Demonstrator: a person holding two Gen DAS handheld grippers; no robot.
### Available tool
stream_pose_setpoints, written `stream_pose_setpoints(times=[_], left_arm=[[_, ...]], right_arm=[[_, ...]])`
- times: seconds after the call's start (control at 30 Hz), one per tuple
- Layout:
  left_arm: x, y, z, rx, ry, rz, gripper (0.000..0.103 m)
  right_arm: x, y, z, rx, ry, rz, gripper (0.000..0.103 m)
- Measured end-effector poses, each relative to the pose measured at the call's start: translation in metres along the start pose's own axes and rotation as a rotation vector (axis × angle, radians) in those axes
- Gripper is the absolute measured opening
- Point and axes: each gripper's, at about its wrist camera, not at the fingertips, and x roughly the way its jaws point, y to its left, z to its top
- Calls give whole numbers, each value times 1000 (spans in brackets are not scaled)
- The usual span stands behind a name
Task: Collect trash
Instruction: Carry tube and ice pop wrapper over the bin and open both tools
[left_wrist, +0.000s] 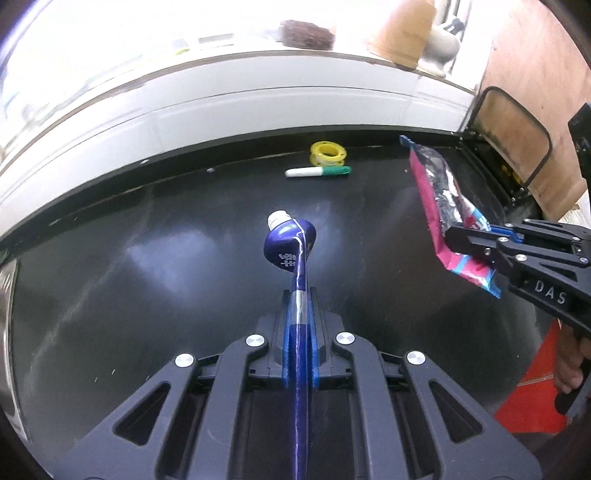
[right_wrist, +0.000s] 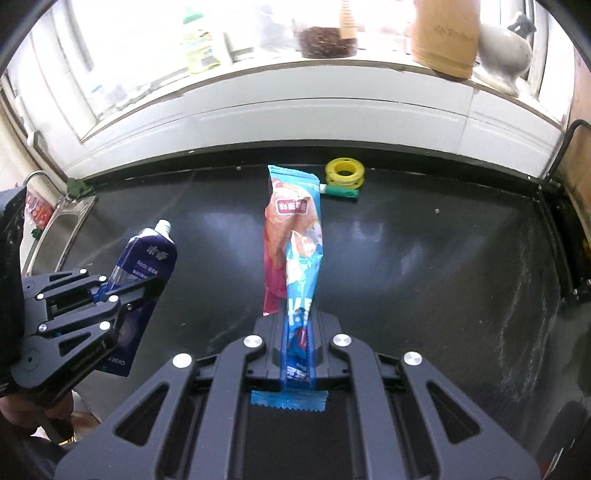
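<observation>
My left gripper (left_wrist: 298, 299) is shut on a flattened dark blue toothpaste tube (left_wrist: 291, 243) with a white uncapped neck, held above the black countertop (left_wrist: 147, 280). The tube also shows in the right wrist view (right_wrist: 147, 258), with the left gripper (right_wrist: 147, 291) clamped across it. My right gripper (right_wrist: 298, 321) is shut on a pink and blue snack wrapper (right_wrist: 299, 236), held upright above the counter. In the left wrist view the wrapper (left_wrist: 439, 192) hangs in the right gripper (left_wrist: 458, 240) at the right.
A yellow tape roll (left_wrist: 328, 152) and a green-capped white marker (left_wrist: 317, 171) lie at the counter's back edge. A black wire-framed holder (left_wrist: 513, 147) stands at the back right. A steel sink (right_wrist: 62, 225) lies left. Bottles and jars line the windowsill.
</observation>
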Motion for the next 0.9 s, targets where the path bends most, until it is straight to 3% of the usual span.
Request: stream_pose_setpoints(times=[0.17,0.33,0.57,0.77,0.9], left_arm=[[-35,34,-24,-61,-43,42,7],[-79,76,-64,-155,-105,141,7],[-154,154,-176,-385,-121,340,7],[-218,213,-301,-634,-90,495,7],[-244,230,-363,-755,-69,541,7]], right_arm=[[-12,41,-1,-57,-24,31,8],[-14,118,4,-184,-43,132,8],[-9,273,-13,-410,2,352,8],[-6,407,-66,-598,107,530,8],[-3,473,-113,-704,194,607,9]])
